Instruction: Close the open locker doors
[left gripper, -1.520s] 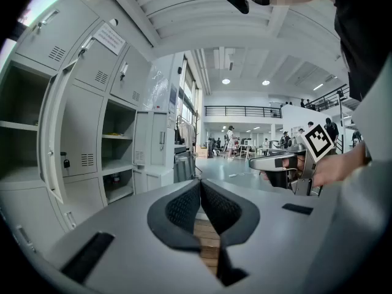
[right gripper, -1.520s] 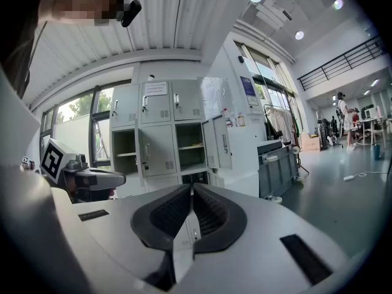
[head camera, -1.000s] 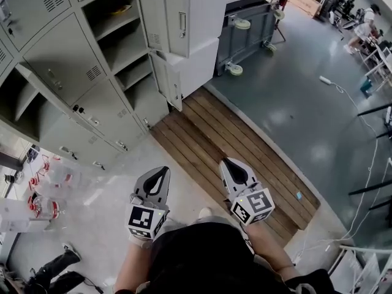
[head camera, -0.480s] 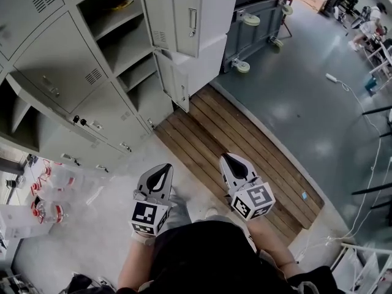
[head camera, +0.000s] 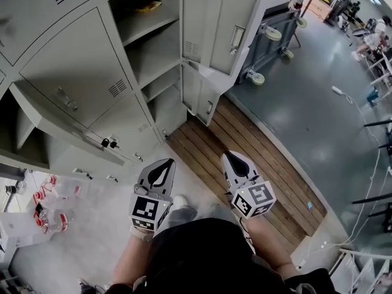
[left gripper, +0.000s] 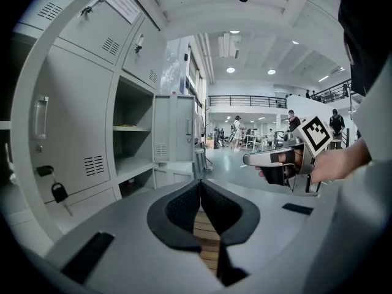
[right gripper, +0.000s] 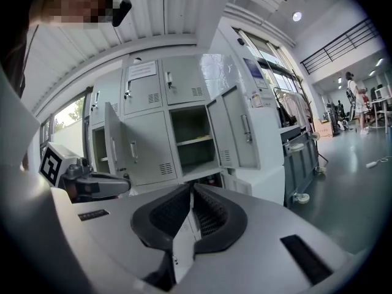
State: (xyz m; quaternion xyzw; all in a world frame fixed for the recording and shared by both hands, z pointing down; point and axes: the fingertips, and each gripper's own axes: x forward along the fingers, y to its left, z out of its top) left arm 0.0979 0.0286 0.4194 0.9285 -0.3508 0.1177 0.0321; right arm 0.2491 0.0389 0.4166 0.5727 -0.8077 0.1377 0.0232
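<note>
A grey locker bank fills the upper left of the head view. One upper door stands open, and below it a small lower door is open too. Further left, another door is swung out with keys hanging from it. My left gripper and right gripper are held side by side low in front of me, well short of the lockers. Both are shut with nothing between the jaws. The right gripper view shows the open upper door and the left open door.
A wooden slat platform lies on the floor before the lockers. A grey cart on casters stands right of the open doors. Plastic bottles sit on the floor at the left. A cable runs along the right.
The person has walked toward the lockers, carrying both grippers along; the open doors now sit closer and more central. Both jaws have stayed shut.
</note>
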